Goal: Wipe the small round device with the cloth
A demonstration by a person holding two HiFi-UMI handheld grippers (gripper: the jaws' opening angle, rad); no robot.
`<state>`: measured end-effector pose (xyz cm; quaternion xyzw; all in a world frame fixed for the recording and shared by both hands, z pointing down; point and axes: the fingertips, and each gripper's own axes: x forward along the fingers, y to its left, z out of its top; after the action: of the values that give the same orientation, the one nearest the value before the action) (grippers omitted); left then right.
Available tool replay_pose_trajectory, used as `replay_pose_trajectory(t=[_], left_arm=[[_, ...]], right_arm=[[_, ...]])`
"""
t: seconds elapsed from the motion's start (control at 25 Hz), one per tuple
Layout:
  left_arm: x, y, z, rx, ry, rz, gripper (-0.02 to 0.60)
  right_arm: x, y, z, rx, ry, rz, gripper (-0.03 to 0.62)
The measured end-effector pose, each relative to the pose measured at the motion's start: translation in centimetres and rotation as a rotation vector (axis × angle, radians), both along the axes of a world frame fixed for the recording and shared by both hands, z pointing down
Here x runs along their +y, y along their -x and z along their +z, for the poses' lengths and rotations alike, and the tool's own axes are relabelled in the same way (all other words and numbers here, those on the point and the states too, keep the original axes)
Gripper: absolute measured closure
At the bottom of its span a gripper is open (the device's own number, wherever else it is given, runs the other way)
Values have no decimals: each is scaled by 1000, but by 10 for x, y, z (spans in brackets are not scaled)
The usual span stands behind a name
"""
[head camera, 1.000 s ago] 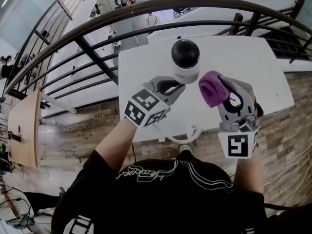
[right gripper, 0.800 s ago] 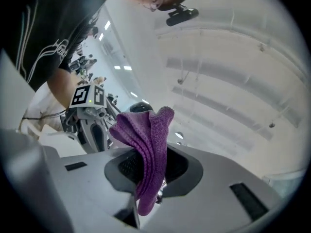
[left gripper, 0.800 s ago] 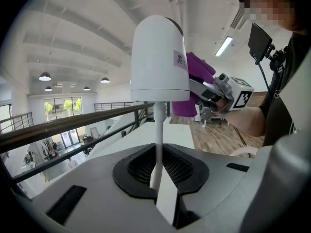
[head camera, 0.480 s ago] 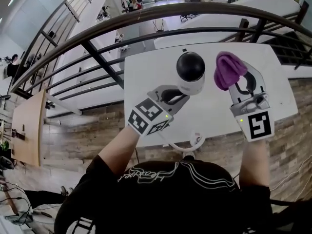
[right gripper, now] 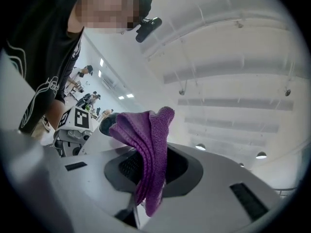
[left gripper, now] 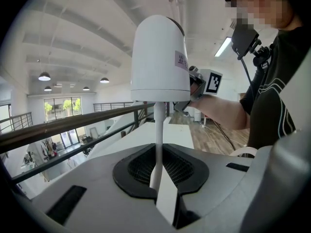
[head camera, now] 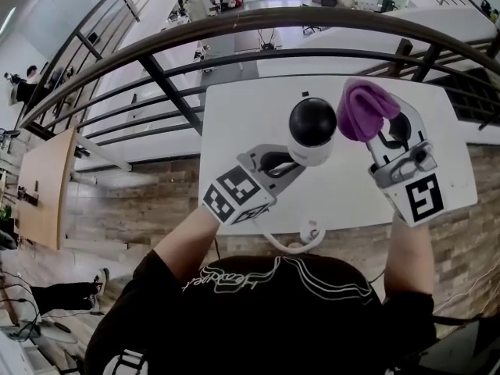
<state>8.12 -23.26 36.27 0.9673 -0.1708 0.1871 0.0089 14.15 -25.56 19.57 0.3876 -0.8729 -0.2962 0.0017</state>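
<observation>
Cloth [head camera: 364, 109] raised, now beside device [head camera: 312, 125] (left gripper [head camera: 287, 161] unmoved)

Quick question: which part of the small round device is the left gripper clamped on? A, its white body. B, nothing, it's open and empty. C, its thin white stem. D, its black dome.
C: in the left gripper view, the left gripper is shut on the thin white stem below the body of the small round device. The right gripper holds the purple cloth.

Black shirt [head camera: 258, 326], white looping print [head camera: 234, 276]
</observation>
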Motion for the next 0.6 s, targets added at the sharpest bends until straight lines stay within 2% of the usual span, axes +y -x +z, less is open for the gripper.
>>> replay_pose_trajectory(t=[0.32,0.44,0.6], left_arm=[[-1,-3,1,-15,-5,-9,529],[-2,-4,1,-14,1,-11,529],[-2,-2,1,-16,-1,-9,529]], right_arm=[[5,7,6,-58,9,-178,533],[10,13,16,-35,10,-222,533],[16,20,28,9,14,-233,533]])
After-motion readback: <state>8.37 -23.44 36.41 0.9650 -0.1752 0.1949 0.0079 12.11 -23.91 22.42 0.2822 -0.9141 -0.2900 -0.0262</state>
